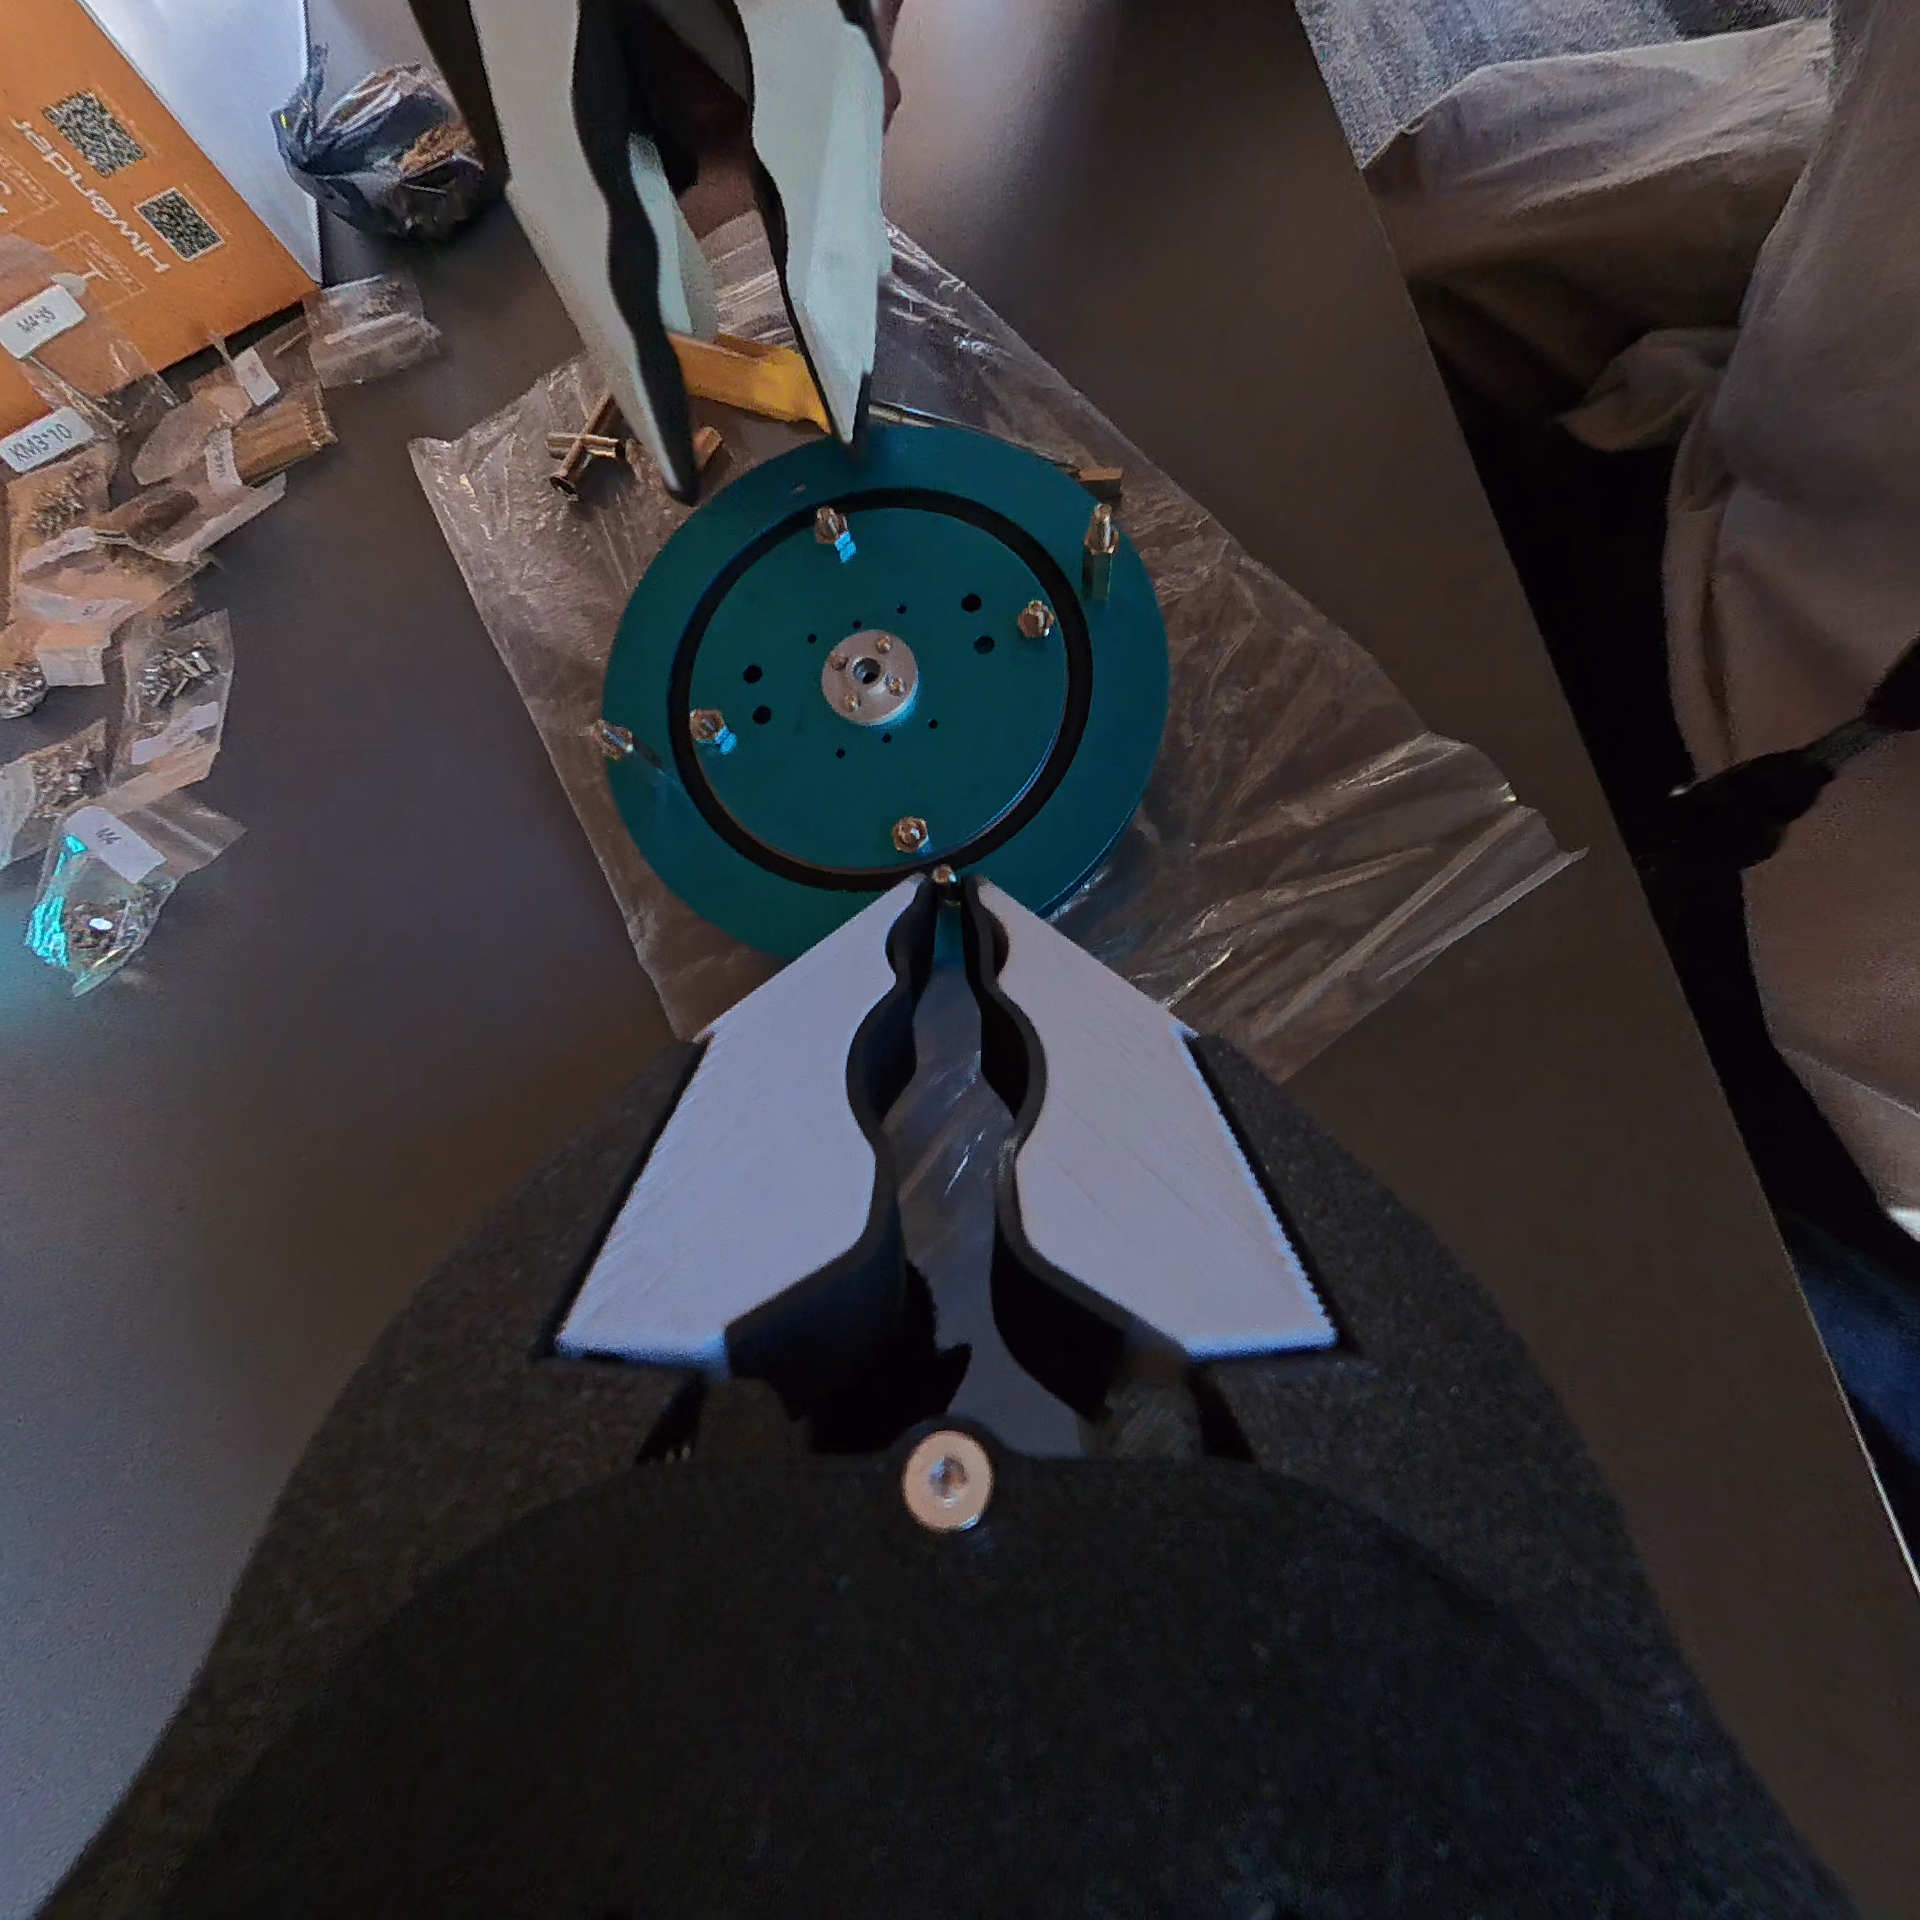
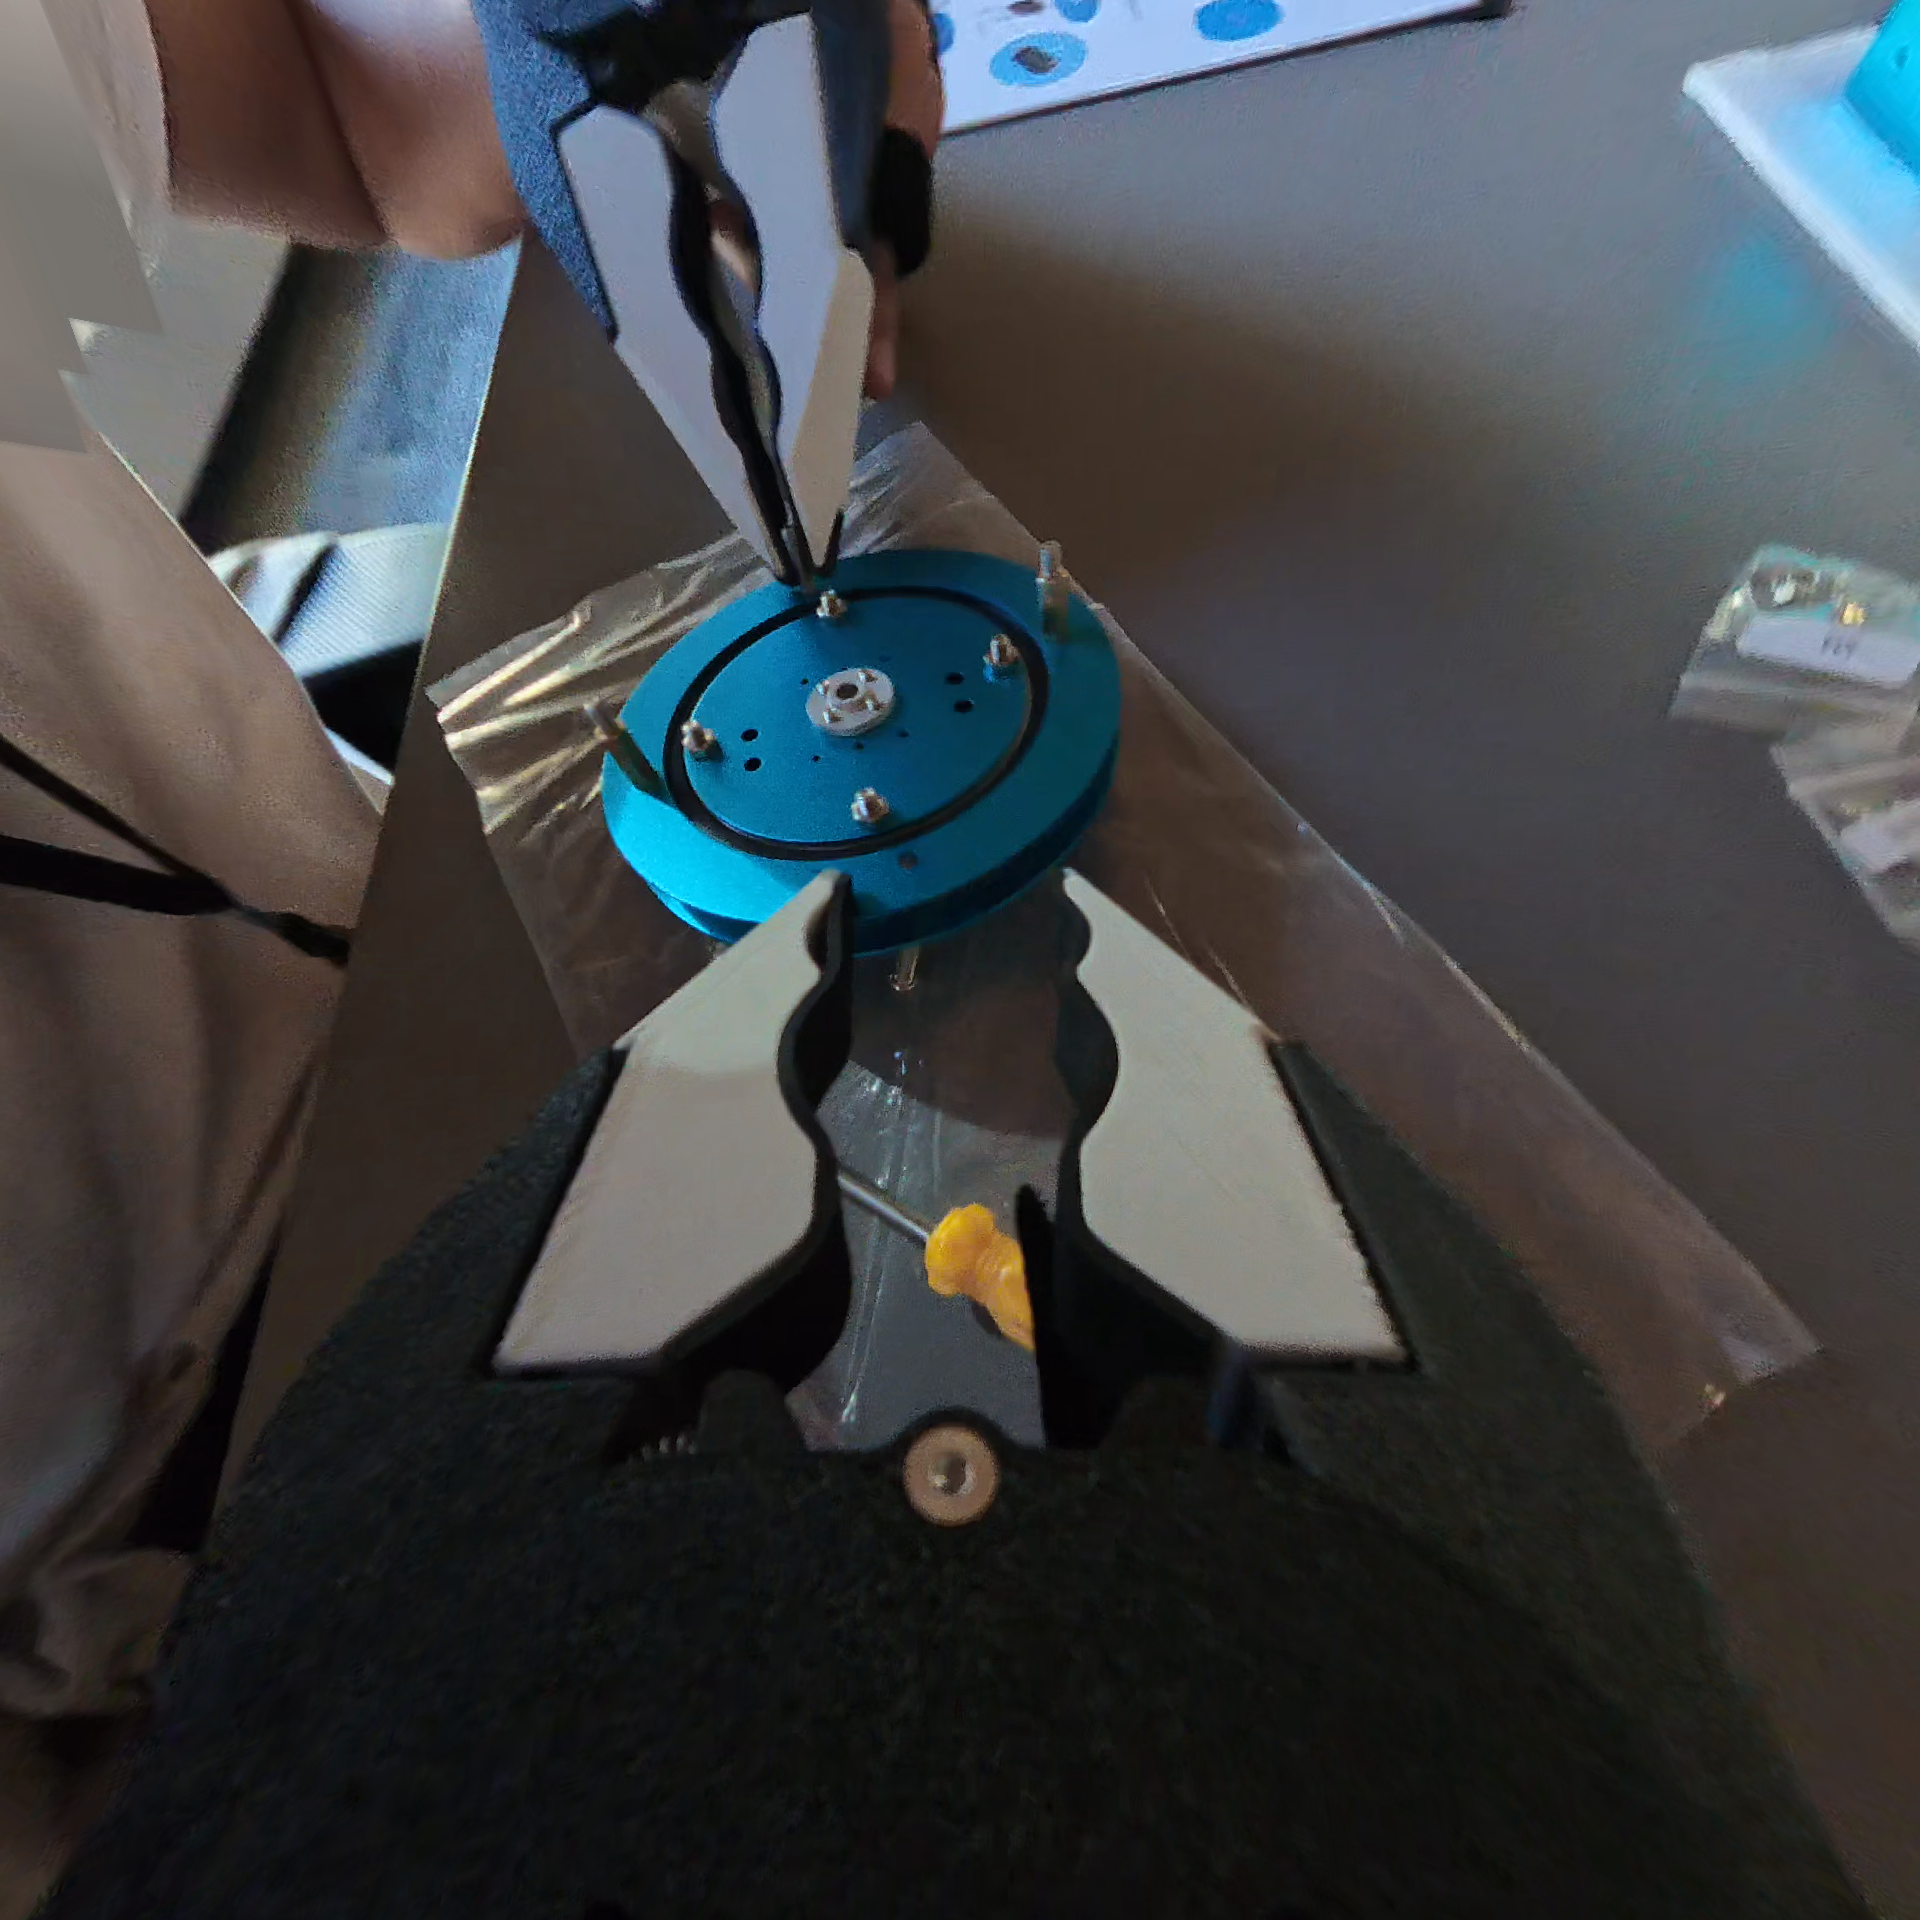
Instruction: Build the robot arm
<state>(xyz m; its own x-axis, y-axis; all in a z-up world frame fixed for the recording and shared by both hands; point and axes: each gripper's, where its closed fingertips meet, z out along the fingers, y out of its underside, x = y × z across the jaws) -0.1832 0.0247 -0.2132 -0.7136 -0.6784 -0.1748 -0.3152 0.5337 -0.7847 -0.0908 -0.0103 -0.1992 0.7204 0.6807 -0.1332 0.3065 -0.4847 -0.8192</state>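
Observation:
A blue metal disc point(image 1: 665, 831) with a black ring, brass nuts and a silver hub lies on a clear plastic sheet point(image 1: 1299, 831). It also shows in the right wrist view point(image 2: 935, 883). My left gripper point(image 1: 943, 881) is shut on a small brass standoff point(image 1: 943, 873) at the disc's near rim. It appears from the far side in the right wrist view point(image 2: 805, 566). My right gripper point(image 2: 951, 888) is open and empty, its tips at the disc's opposite rim. It also shows in the left wrist view point(image 1: 774, 468). Two brass standoffs point(image 1: 1101, 540) point(image 1: 613, 740) stand upright on the disc.
A yellow-handled screwdriver point(image 2: 977, 1273) lies on the sheet under my right gripper. Loose brass standoffs point(image 1: 587, 452), bags of hardware point(image 1: 104, 623) and an orange box point(image 1: 125, 208) sit to one side. More bags point(image 2: 1818, 644) and a printed sheet point(image 2: 1143, 52) lie farther off. A person in beige point(image 1: 1766, 520) is at the table edge. About 11 cm separates my left fingertips from my right. Between my right fingertips and the yellow-handled screwdriver point(image 2: 977, 1273) there is roughly 7 cm.

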